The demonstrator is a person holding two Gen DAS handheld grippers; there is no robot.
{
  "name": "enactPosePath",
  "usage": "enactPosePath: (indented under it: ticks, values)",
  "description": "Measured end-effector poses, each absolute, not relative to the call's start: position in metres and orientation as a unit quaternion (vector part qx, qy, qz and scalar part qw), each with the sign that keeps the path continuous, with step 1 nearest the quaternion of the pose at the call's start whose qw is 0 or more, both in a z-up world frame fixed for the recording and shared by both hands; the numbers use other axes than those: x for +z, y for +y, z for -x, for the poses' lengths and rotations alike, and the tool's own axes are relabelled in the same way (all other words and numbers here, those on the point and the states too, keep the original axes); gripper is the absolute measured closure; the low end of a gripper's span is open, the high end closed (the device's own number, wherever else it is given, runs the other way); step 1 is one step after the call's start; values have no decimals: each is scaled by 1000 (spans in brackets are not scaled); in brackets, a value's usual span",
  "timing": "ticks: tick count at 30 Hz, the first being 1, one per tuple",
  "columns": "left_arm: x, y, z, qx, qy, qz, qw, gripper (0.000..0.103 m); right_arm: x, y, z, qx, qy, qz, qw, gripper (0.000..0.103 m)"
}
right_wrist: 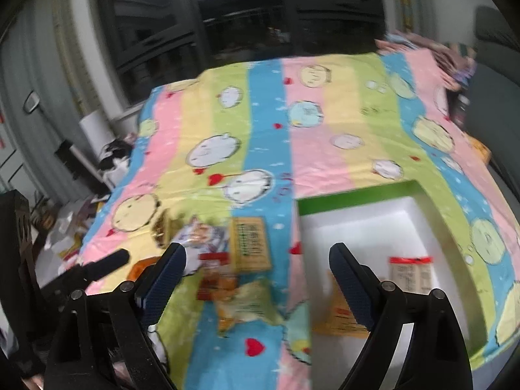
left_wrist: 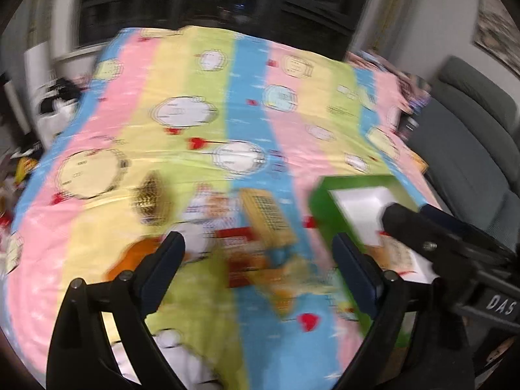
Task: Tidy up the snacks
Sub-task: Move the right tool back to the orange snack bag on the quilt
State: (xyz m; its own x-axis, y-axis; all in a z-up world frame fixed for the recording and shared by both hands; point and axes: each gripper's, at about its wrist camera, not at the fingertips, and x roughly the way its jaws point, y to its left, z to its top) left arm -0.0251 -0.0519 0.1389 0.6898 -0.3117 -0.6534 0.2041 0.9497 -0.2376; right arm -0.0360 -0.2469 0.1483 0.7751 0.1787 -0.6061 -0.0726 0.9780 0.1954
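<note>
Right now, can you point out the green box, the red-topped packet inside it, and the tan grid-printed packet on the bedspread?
green box (right_wrist: pixel 354 191), right wrist view, on its far green rim.
red-topped packet (right_wrist: pixel 411 274), right wrist view, on its middle.
tan grid-printed packet (right_wrist: pixel 252 243), right wrist view, on its printed face.

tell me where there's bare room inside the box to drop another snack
Inside the green box, the far half of the white floor is bare, bordered by the far wall. The near half is crowded: a red-topped packet by the right wall, an orange packet at the near left.
</note>
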Motion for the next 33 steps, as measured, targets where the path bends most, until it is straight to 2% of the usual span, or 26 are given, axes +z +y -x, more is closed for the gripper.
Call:
enactPosePath:
  ticks: [2,6,9,15,18,25,30,31,33]
  values:
    - [134,-27,29,-110,362,81,922,5,147,-232,35,82,330,-69,938,13]
    - [115,17,26,-62,367,115,921,4,141,-202,31,105,340,-44,934,13]
    - [96,51,19,-35,383,161,909,5,134,-186,22,158,346,-67,922,13]
    - [72,84,13,-13,414,177,893,6,108,-147,-17,273,435,-144,846,13]
    - [61,88,8,-33,438,213,873,15,100,-123,-39,285,455,-124,834,13]
    - [49,70,1,-75,453,232,857,22,67,-79,-85,297,516,-62,801,14]
    - [38,62,-5,-82,473,226,848,32,40,-70,-95,304,545,-39,781,21]
    - [35,60,-6,-80,476,217,848,33,35,-67,-95,304,550,-27,778,27]
    - [31,58,-8,-75,480,210,848,32,31,-66,-96,305,553,-19,775,31]
